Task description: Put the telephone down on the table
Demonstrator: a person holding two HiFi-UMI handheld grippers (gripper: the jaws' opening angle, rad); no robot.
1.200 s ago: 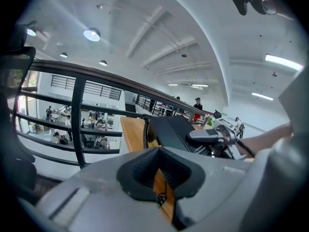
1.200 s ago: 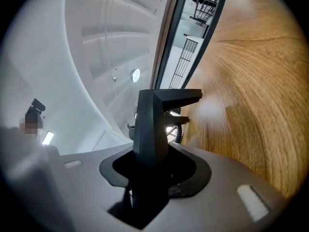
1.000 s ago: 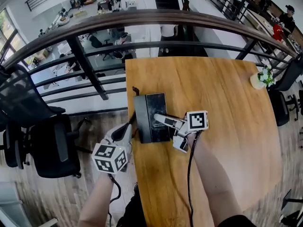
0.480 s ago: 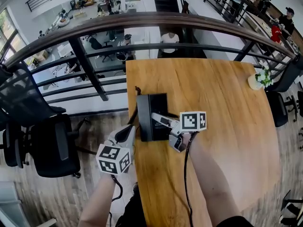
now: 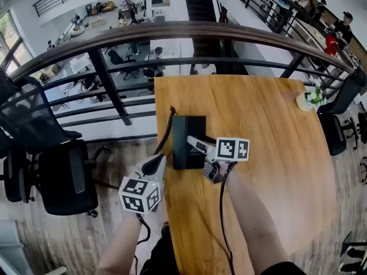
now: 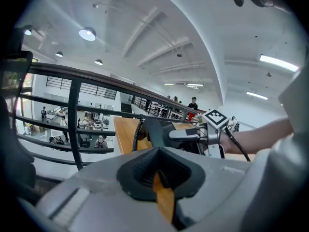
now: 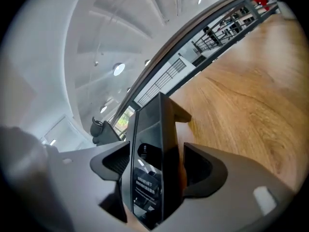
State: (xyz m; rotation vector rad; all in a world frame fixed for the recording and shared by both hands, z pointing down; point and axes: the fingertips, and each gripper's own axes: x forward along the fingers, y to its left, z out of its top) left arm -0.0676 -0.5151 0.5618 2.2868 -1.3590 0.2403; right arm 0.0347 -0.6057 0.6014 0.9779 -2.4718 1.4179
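A black telephone (image 5: 188, 142) lies near the left edge of the wooden table (image 5: 258, 130), its coiled cord (image 5: 166, 129) trailing off that edge. My right gripper (image 5: 198, 151) reaches over it from the right. In the right gripper view the telephone (image 7: 152, 144) stands edge-on between the jaws of the right gripper (image 7: 157, 166). They have just been opening, a gap shows beside the right pad, and they are open. My left gripper (image 5: 157, 162) hangs off the table's left edge, shut on nothing. Its own view shows the left gripper (image 6: 157, 175), the telephone (image 6: 154, 132) and the right gripper (image 6: 186, 135).
A dark railing (image 5: 172, 33) curves past the table's far side, with a lower floor beyond. Black office chairs (image 5: 51, 171) stand at the left. A small potted plant (image 5: 312, 98) sits at the table's far right corner. More chairs (image 5: 335, 130) flank the right side.
The right gripper's marker cube has turned in place over the telephone. The left gripper has crept a little up toward the table's edge.
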